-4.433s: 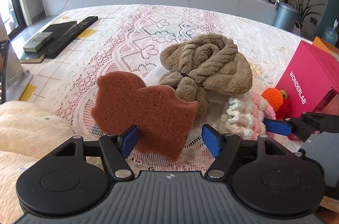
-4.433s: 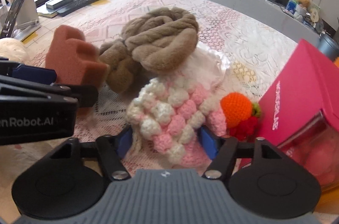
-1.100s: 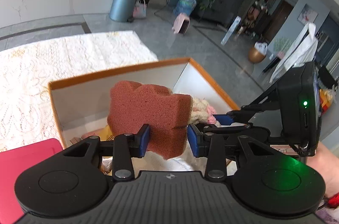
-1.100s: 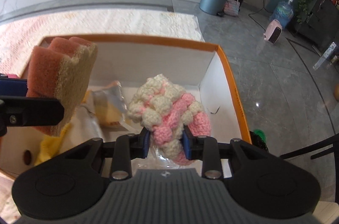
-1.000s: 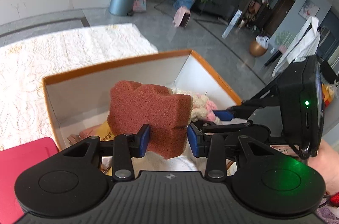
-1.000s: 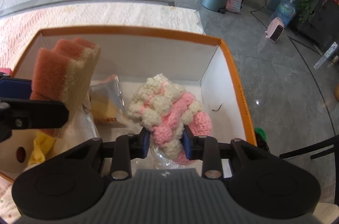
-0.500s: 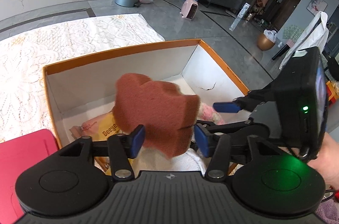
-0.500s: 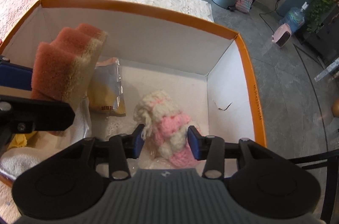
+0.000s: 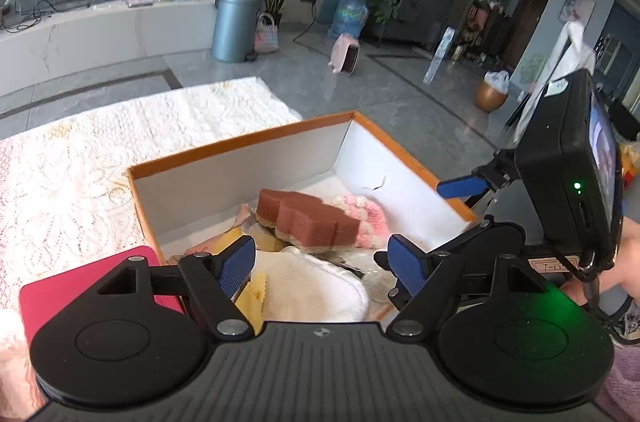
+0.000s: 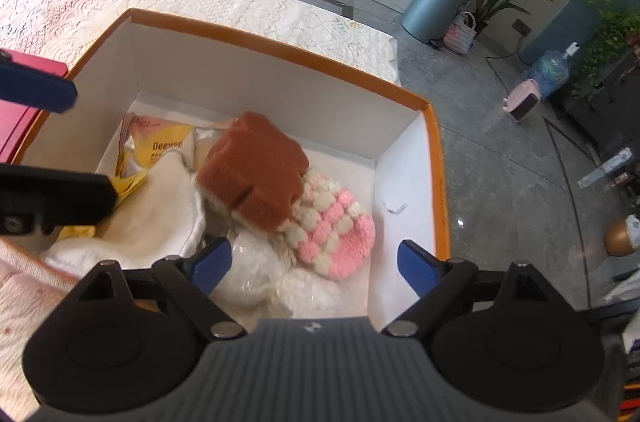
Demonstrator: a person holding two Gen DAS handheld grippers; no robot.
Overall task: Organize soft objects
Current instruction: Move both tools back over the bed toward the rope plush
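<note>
- The left hand-held gripper (image 9: 322,260) hangs above the orange-rimmed box (image 10: 280,52), its jaws opening wide with nothing between the pads.
- The right hand-held gripper (image 10: 314,264) hangs over the same box, jaws likewise opening and empty.
- The brown sponge (image 10: 256,168) lies inside the box at centre frame, resting partly on the pink-and-white crocheted piece (image 10: 336,226).
- A white cloth (image 10: 160,206) and a yellow packet (image 10: 154,148) fill the box's left side.
- A pink box (image 9: 68,286) sits at lower left in the left wrist view.

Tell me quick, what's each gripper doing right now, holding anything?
Left gripper: jaws opening, holding nothing; the brown sponge lies in the orange box.
Right gripper: jaws opening, holding nothing; the pink and white crochet piece lies in the box.
</note>
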